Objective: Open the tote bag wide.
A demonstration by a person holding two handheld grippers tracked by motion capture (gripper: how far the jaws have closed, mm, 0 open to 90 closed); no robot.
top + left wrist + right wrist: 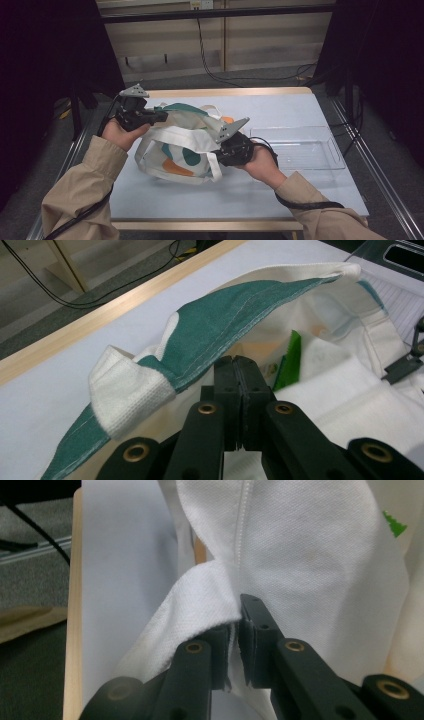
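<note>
Left gripper (pixel 239 371) clamps tote bag (pixel 187 150) rim; right gripper (pixel 238 625) pinches its strap; table (pixel 280 107) far edge free.

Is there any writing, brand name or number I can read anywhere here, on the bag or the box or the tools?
None can be read.
Tote bag: green and orange shapes, no words.
Clear plastic tray: no label visible.
Small label on the far wall: too small and blurred to read.
</note>
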